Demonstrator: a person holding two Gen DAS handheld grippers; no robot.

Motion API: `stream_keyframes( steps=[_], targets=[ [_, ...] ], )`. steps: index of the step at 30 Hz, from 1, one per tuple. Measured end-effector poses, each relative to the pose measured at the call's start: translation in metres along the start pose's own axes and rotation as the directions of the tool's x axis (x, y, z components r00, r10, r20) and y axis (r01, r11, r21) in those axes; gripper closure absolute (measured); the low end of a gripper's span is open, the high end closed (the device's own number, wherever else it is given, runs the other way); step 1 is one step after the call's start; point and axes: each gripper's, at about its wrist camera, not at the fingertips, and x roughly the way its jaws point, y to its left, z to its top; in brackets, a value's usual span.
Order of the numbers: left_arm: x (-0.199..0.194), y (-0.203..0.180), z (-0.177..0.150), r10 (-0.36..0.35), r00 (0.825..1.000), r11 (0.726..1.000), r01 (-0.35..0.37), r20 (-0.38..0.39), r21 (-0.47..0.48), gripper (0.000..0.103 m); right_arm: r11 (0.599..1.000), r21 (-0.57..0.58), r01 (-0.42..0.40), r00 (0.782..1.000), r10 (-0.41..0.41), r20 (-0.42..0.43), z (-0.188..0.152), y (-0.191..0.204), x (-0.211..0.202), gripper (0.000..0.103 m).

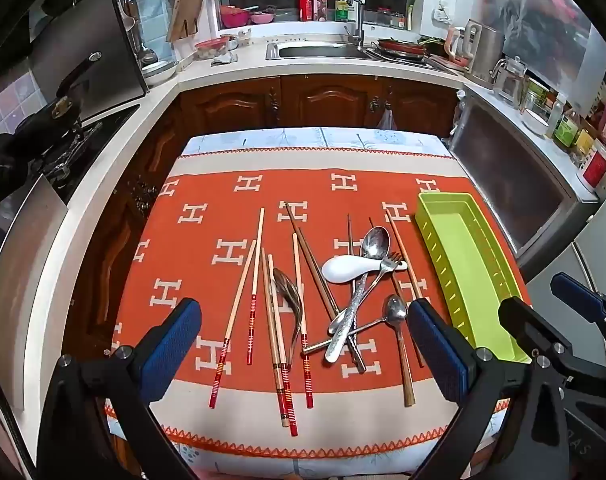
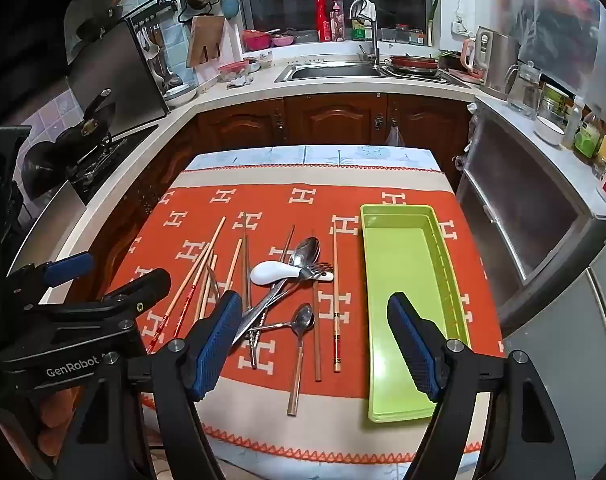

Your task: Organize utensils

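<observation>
The green tray (image 2: 407,280) lies on the right of the table (image 1: 207,390), its long axis running from near edge to far, nothing in it. Chopsticks (image 1: 255,280) lie left of it, mostly lengthwise, beside a crossed heap of metal spoons (image 1: 377,242), a fork (image 1: 391,262) and a white spoon (image 1: 347,268). The left gripper (image 1: 305,344) and right gripper (image 2: 315,344) hover with fingers apart, holding nothing. The right gripper's fingers hide the heap's near ends and the tray's near wall.

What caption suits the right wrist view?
Open right gripper hovers over scattered utensils beside an empty green tray.
</observation>
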Motion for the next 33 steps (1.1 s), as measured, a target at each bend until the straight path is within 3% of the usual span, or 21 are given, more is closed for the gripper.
stream_keyframes(
  steps=[33],
  targets=[
    [0.004, 0.0, -0.004, -0.028, 1.0, 1.0, 0.028, 0.002, -0.011, 0.004, 0.999, -0.008, -0.035, 0.999, 0.035, -0.005, -0.001, 0.013, 0.006, 0.04]
  ],
)
